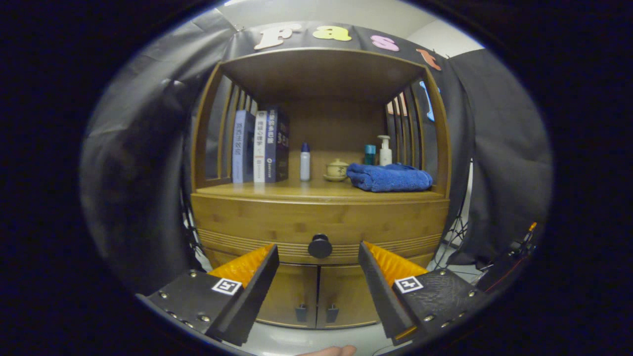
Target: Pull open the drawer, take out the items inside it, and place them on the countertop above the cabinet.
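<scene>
The gripper (319,254) faces the cabinet with its jaws spread wide and released, gripping nothing. Between the two fingers, just ahead of their tips and apart from both, sits the round dark knob (320,245) of the drawer (277,222). The drawer is shut, its wooden front flush with the cabinet (212,148), so whatever lies inside is hidden. Below the knob, seen through the gap between the fingers, are two lower doors (316,294) with small dark pulls set side by side at their meeting edge.

Above the drawer is the tabletop (277,190), set under an arched wooden hood with slatted sides. On it stand upright books (260,147) at the left, then a small white bottle with a blue cap (305,162), a little lidded pot on a saucer (337,170), and a folded blue towel (389,177) at the right. Behind the towel stand a teal container (370,154) and a white pump bottle (384,150).
</scene>
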Tool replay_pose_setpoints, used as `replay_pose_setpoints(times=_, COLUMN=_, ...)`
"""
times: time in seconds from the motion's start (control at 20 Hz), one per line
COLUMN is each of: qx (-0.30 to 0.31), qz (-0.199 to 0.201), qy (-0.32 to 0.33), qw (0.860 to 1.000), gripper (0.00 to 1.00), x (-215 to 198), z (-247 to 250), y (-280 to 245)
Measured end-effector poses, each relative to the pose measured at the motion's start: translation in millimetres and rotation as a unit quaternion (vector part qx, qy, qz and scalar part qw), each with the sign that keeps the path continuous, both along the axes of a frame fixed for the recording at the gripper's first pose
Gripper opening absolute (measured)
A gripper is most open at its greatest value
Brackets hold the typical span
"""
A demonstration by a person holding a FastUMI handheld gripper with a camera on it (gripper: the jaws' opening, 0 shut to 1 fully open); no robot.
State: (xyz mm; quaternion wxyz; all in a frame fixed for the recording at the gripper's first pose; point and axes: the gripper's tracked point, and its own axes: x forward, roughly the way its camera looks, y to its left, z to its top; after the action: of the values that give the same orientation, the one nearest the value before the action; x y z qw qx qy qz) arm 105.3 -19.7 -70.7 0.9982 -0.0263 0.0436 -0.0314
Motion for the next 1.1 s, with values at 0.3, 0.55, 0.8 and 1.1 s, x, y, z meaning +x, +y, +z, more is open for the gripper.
replay_pose_setpoints(times=0.3, qx=0.026, qz=0.003, qy=0.003, qw=1.0, gripper=0.97, x=51, z=-21, y=-4)
replay_pose_setpoints(times=0.55, qx=0.03, qz=-0.01, qy=0.01, qw=0.999, gripper=0.9, x=81, z=-35, y=-11)
replay_pose_setpoints(times=0.8, qx=-0.001, qz=-0.029, qy=0.05, qw=0.998, gripper=0.6, x=89, z=-45, y=-11)
replay_pose_setpoints(times=1.1, qx=0.019, qz=-0.015, qy=0.038, qw=0.999, gripper=0.42, x=96, z=-57, y=-5)
